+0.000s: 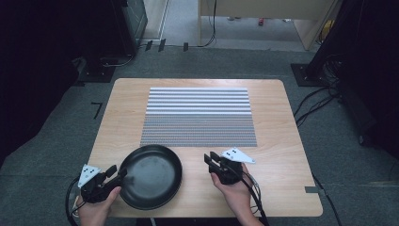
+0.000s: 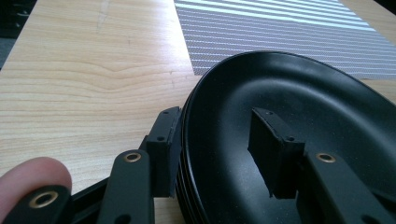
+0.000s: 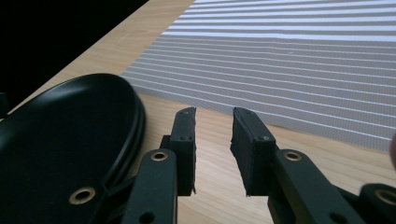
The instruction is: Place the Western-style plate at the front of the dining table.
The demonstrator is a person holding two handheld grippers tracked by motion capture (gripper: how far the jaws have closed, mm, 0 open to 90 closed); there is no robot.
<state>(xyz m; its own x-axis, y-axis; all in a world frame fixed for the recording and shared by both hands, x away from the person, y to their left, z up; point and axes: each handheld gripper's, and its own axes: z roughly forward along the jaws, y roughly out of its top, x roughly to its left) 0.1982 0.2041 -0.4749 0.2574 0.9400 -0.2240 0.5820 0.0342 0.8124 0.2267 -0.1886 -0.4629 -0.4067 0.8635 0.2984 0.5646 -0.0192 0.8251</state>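
A black round plate [image 1: 150, 176] lies on the wooden table [image 1: 127, 113] near its front edge, left of centre. My left gripper [image 1: 117, 172] is at the plate's left rim and stands open. In the left gripper view, one jaw is against the outside of the plate [image 2: 303, 93] and the other is over its inside, with a gap between that jaw and the rim; the left gripper [image 2: 217, 126] straddles the rim. My right gripper [image 1: 210, 157] rests just right of the plate, slightly open, with nothing between the jaws. In the right gripper view, the right gripper [image 3: 214, 116] has the plate [image 3: 60, 140] to its left.
A grey and white striped placemat [image 1: 198, 117] covers the middle and far part of the table, just beyond the plate and both grippers. Black stands, cables and dark equipment surround the table on the carpeted floor.
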